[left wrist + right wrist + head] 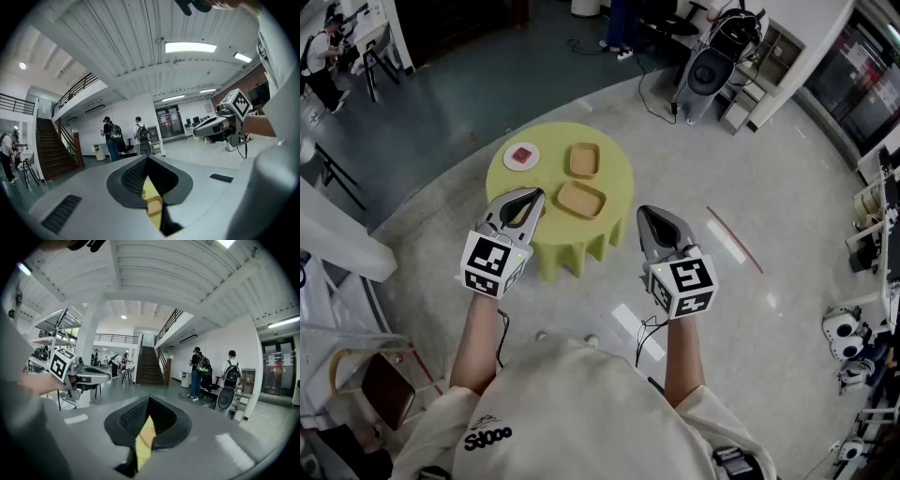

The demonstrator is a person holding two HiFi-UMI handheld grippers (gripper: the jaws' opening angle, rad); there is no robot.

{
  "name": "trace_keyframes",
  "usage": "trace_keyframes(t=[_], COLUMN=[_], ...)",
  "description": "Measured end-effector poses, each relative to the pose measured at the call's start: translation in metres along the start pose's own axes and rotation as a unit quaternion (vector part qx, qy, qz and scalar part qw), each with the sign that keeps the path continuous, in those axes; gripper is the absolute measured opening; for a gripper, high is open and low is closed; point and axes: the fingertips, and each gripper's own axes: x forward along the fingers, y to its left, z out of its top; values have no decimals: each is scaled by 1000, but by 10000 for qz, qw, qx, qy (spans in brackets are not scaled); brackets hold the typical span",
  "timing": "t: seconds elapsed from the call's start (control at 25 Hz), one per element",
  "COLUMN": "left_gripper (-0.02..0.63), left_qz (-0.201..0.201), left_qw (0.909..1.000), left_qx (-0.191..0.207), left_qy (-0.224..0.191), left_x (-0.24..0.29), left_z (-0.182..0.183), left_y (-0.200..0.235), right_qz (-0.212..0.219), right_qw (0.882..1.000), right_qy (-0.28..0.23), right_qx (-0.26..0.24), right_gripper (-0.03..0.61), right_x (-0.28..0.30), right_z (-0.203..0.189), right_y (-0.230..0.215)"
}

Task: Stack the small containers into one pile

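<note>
Two shallow tan containers lie apart on a round yellow-green table (614, 220): one at the back (584, 159), one nearer me (581, 200). My left gripper (534, 195) hangs in the air over the table's front left edge, jaws closed together with nothing in them. My right gripper (643, 212) hovers off the table's front right edge, also shut and empty. In the left gripper view the left gripper (148, 159) has its tips meeting, with a tan container (153, 206) glimpsed through the slit. In the right gripper view the right gripper (149, 398) has its tips touching over the yellow table.
A white plate (521, 156) with a red item sits on the table's back left. Grey equipment (710, 66) and cables stand beyond the table. A chair (375, 384) is at lower left. A red strip (733, 239) marks the floor. People with backpacks (202, 365) stand far off near stairs.
</note>
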Motion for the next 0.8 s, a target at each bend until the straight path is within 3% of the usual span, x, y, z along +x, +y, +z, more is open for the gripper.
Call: trace_keyframes(t=[0.24,0.6,0.8], left_gripper=[5,5,5], left_qz=[129,655,721], left_qw=[9999,9974,9965], left_qx=[-13,-170,-282], left_qy=[46,257,311], left_x=[14,-1,2], left_z=[1,-10,-18], left_y=[-8,-19,-14], right_qz=[58,666,772], right_qw=[9998,9971,9964], right_qy=[-186,-317,-248], right_qx=[27,159,234], right_gripper=[11,11,11], right_x=[0,0,12], right_z=[1,-9,-18], right_y=[-22,-24,-26])
